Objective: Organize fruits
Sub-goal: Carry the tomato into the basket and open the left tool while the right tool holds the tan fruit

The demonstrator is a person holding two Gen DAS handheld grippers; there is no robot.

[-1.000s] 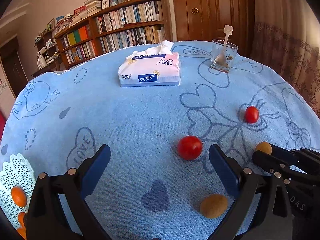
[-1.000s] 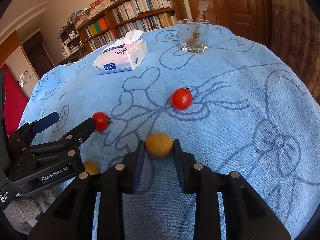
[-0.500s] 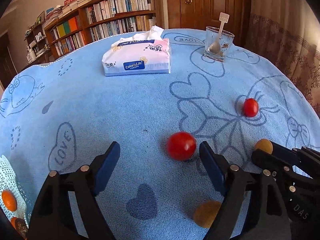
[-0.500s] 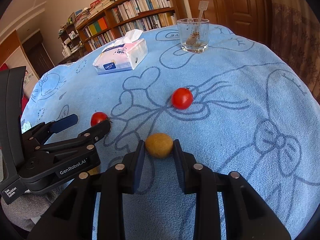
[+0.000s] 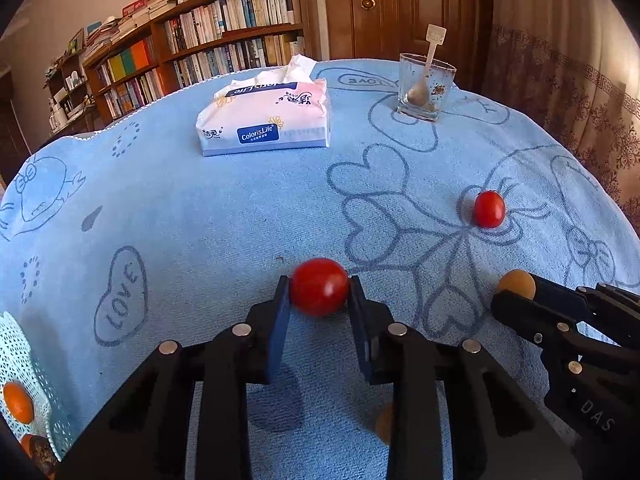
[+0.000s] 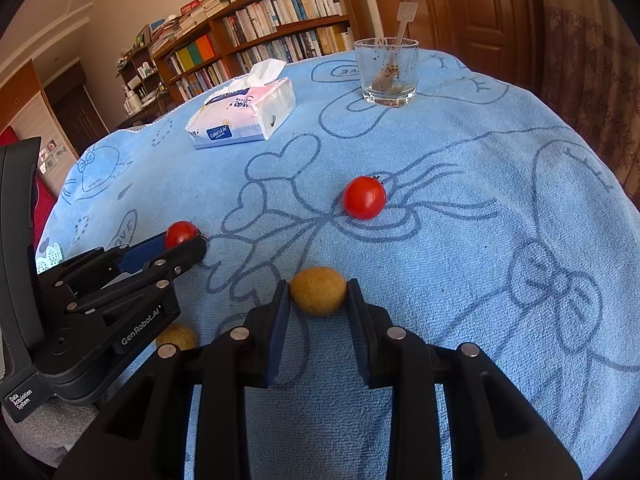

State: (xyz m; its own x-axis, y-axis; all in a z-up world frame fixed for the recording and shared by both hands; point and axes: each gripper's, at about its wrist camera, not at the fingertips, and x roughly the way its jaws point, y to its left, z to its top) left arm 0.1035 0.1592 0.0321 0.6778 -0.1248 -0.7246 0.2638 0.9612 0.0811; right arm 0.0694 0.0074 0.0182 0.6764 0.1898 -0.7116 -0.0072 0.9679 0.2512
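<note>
My left gripper (image 5: 319, 292) is shut on a red tomato (image 5: 319, 286) that rests on the blue towel; the same tomato (image 6: 181, 233) shows at the left of the right wrist view. My right gripper (image 6: 318, 294) is shut on a brown-yellow round fruit (image 6: 318, 290), seen too at the right of the left wrist view as the brown fruit (image 5: 516, 283). A second red tomato (image 6: 364, 197) lies free farther out on the towel (image 5: 488, 209). Another brown fruit (image 6: 176, 336) lies low, partly hidden behind the left gripper's body.
A white lattice basket (image 5: 18, 352) with orange fruits (image 5: 17, 402) sits at the left edge. A tissue pack (image 5: 266, 122) and a glass with a spoon (image 5: 424, 88) stand at the far side. Bookshelves and a wooden door lie beyond the table.
My left gripper moved forward over the red tomato and went from wide open to shut on it. The right gripper kept its hold on the brown fruit without moving.
</note>
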